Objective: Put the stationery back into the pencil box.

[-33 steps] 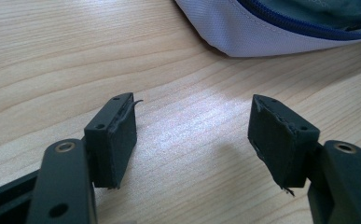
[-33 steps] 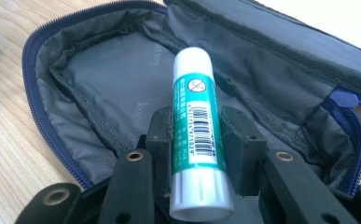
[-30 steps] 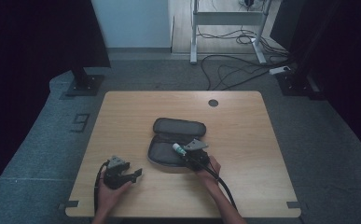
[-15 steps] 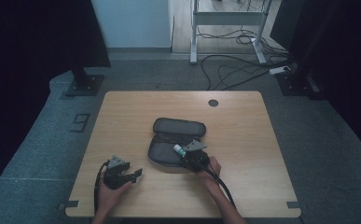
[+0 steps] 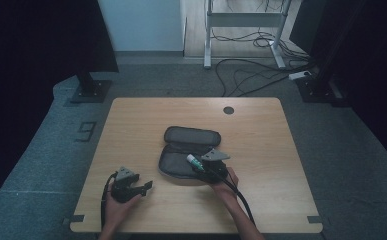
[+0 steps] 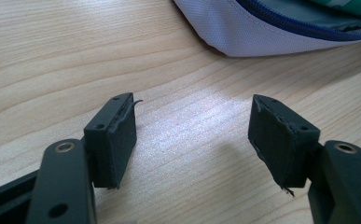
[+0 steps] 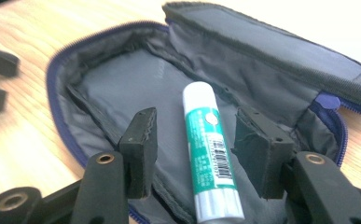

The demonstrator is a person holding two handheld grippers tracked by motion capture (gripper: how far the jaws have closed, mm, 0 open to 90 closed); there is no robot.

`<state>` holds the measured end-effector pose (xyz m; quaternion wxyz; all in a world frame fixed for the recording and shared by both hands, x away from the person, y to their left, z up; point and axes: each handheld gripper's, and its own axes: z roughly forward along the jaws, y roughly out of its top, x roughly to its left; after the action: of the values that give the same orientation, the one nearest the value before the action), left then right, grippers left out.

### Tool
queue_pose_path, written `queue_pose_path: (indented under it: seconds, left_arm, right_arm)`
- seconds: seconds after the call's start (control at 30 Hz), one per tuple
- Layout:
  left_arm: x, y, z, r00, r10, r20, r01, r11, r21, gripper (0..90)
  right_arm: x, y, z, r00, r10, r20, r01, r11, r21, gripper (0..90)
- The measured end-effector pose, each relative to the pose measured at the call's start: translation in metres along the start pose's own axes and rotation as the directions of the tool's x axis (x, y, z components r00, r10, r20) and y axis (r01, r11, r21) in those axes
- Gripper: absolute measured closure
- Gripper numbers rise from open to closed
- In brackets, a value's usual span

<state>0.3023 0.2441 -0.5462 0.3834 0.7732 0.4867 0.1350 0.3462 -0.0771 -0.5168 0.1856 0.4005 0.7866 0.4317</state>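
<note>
My left gripper (image 5: 142,187) sits at the near left part of the wooden table (image 5: 131,120), held low in my left hand (image 5: 115,202), with its cable looping back toward me. In the left gripper view its jaws are wide apart with nothing between them, just bare wood grain under the gap (image 6: 192,135). The pads (image 6: 117,135) look a bit frayed at the edges. A corner of the pouch (image 6: 262,28) pokes in at the top right of that view, pale fabric outside and a blue zipper along the rim, well clear of the jaws.

Moving right, the pouch (image 5: 181,150) lies around the middle of the table, unzipped and folded open, so one half lies farther away and the other half nearer to me. The lining is grey.

My right gripper (image 5: 197,165) is at the near right edge of the open pouch, in my right hand (image 5: 226,182), pointing left and slightly away from me. In the right gripper view, the glue stick (image 7: 211,149) lies lengthwise in the gap between the jaws, white cap end pointing away, green label with a barcode facing up. The jaws are apart, and neither pad (image 7: 143,144) touches the stick. It looks like it's resting on the grey lining of the near half, though I can't really tell for sure.
</note>
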Motion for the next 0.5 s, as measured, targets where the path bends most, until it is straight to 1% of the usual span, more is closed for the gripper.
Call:
queue_pose_path:
  seconds: [0.13, 0.5]
  left_arm:
    - [0.000, 0.000, 0.000, 1.0000, 0.001, 0.000, -0.001, 1.0000, -0.001, 32.6]
    - [0.000, 0.000, 0.000, 1.0000, 0.000, 0.001, 0.000, 1.0000, -0.001, 32.6]
  right_arm:
    - [-0.001, 0.001, -0.005, 0.9998, 0.013, -0.015, -0.013, 1.000, -0.028, 48.0]
    - [0.000, 0.002, -0.016, 0.9981, 0.030, -0.054, -0.034, 0.998, -0.061, 47.6]
